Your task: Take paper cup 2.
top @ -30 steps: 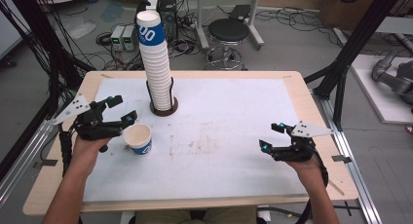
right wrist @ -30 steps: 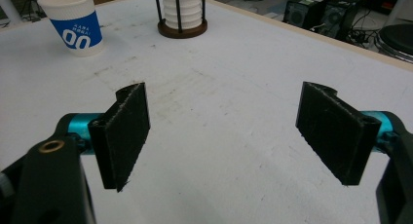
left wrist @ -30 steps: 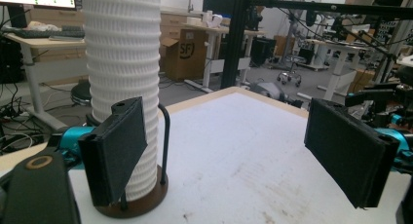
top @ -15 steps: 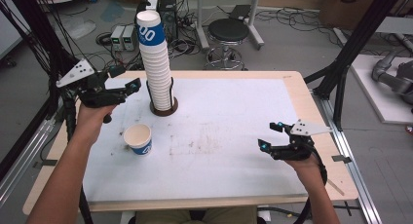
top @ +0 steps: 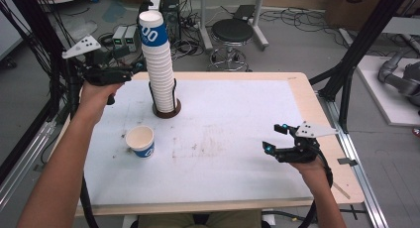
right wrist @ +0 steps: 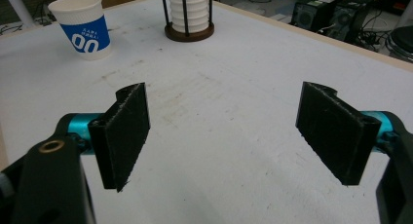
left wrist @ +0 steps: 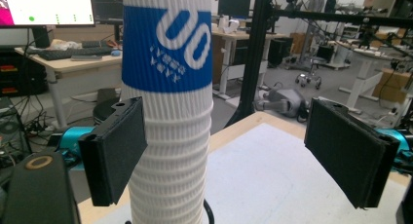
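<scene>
A tall stack of white ribbed paper cups [top: 157, 59] with a blue band at its top stands in a black wire holder [top: 166, 109] at the table's far left. My left gripper [top: 134, 69] is raised level beside the stack's upper part. In the left gripper view its jaws stand open, and the stack [left wrist: 168, 112] rises just behind the left pad [left wrist: 114, 151], untouched. A single paper cup [top: 140, 141] stands upright on the white mat in front of the holder. My right gripper [top: 275, 138] hovers open and empty at the near right, and the right gripper view shows that cup [right wrist: 83, 27] far ahead.
The white mat [top: 233, 109] covers most of the wooden table [top: 302, 89]. A black stool [top: 233, 32], power strips and cables lie on the floor beyond the far edge. Black frame posts [top: 354, 59] stand at the table's right and left.
My left gripper has left the single cup standing on the mat, risen and moved to the far left, up beside the stack. The right gripper has stayed put.
</scene>
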A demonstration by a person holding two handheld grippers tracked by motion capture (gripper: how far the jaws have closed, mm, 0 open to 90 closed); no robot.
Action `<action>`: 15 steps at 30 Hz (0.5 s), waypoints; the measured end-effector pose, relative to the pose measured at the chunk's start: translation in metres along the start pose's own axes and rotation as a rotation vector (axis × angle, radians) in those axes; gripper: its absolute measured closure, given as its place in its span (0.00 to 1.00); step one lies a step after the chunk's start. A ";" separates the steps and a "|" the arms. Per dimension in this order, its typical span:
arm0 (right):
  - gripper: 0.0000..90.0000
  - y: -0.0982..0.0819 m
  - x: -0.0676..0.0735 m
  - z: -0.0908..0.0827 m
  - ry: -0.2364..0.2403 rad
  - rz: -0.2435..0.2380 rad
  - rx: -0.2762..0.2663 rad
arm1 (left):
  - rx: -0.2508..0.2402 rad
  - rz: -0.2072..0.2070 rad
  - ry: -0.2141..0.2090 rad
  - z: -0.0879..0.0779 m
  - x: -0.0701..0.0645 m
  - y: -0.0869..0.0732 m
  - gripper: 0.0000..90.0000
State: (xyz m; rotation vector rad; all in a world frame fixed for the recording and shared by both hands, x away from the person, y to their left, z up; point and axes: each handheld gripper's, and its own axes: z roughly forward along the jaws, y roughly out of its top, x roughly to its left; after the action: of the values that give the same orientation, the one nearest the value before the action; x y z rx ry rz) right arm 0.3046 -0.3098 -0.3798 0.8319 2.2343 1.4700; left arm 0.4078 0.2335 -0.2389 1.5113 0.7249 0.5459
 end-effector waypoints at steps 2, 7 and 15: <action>0.23 0.000 0.000 0.000 0.002 0.000 -0.001 | -0.009 -0.004 -0.014 0.004 0.003 0.005 0.17; 0.23 0.001 0.001 0.000 0.004 -0.001 -0.004 | 0.008 0.000 0.009 0.017 0.011 0.021 0.17; 0.23 0.001 0.001 0.000 0.010 -0.001 -0.003 | 0.037 -0.001 0.038 0.039 0.016 0.034 0.17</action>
State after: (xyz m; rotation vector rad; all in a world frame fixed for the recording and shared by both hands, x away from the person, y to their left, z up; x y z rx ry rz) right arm 0.3041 -0.3086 -0.3787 0.8249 2.2384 1.4802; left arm 0.4510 0.2186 -0.2099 1.5389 0.7688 0.5649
